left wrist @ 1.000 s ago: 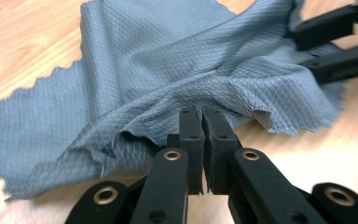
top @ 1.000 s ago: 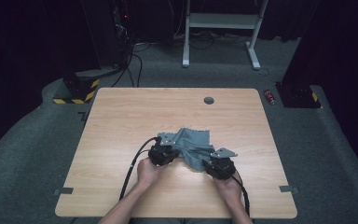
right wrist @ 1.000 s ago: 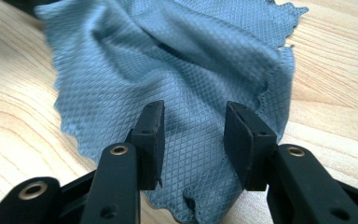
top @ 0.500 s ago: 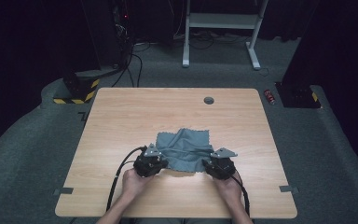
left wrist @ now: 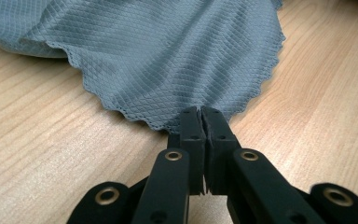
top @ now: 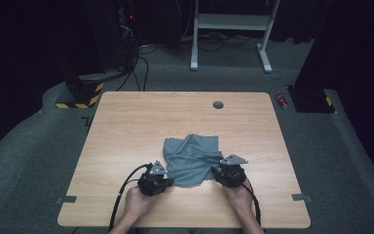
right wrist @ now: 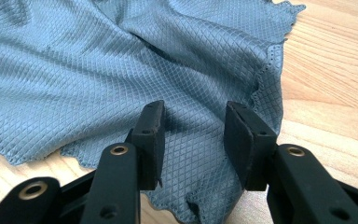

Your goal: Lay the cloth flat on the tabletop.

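Currently on my table (top: pixel 126 126), toward its near edge: one grey cloth (top: pixel 192 158), its scalloped near-left corner pinched in my left gripper (left wrist: pixel 200 114), my right gripper (right wrist: pixel 193 135) standing parted over its near-right corner, pads apart from the fabric.
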A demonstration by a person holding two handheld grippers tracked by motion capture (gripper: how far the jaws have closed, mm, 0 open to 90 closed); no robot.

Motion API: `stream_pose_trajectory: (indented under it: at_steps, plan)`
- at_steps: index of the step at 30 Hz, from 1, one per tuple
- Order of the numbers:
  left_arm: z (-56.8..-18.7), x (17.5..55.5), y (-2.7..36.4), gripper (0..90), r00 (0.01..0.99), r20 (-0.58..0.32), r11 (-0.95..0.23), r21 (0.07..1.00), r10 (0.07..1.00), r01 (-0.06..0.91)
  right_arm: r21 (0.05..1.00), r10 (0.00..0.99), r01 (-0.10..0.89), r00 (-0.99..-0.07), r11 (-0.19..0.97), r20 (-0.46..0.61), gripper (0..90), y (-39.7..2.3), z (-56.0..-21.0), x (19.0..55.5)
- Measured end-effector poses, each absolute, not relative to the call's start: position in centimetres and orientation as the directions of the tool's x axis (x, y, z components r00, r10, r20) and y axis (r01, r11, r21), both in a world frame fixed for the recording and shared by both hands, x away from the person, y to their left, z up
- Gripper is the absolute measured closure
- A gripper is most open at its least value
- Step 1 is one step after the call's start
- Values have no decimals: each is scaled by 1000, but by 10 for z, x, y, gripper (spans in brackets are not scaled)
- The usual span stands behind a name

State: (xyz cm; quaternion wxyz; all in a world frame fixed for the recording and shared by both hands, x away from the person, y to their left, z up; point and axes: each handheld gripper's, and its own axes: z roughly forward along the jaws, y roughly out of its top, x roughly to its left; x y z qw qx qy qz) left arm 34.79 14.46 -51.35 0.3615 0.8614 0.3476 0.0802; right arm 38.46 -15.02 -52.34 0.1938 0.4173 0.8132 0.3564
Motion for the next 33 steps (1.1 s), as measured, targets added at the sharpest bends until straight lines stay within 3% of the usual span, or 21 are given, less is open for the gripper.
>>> stream_pose_trajectory:
  at_steps: [4, 7, 12, 15, 20, 26, 33]
  plan:
    - [-512, 346, 145, 880, 752, -107, -504, 680, 650, 532, 741, 817, 542, -577, 396, -15, 592, -150, -523, 385]
    - [-507, 345, 149, 882, 747, -107, -493, 689, 656, 532, 741, 798, 530, -602, 411, -12, 764, -152, -523, 382]
    - [-503, 346, 162, 872, 729, -129, -463, 695, 672, 550, 725, 771, 527, -637, 444, -9, 865, -152, -520, 376]
    - [-504, 346, 168, 826, 703, -151, -429, 699, 695, 573, 719, 766, 531, -643, 449, -3, 864, -152, -519, 371]
    - [-504, 349, 171, 668, 650, -162, -363, 718, 742, 594, 728, 752, 529, -659, 437, 27, 840, -153, -514, 364]
    - [-511, 360, 160, 528, 601, -102, -363, 714, 792, 599, 735, 743, 508, -669, 450, 8, 813, -155, -506, 357]
    - [-519, 362, 158, 494, 573, -45, -369, 723, 818, 584, 732, 801, 548, -599, 404, 7, 689, -169, -509, 358]
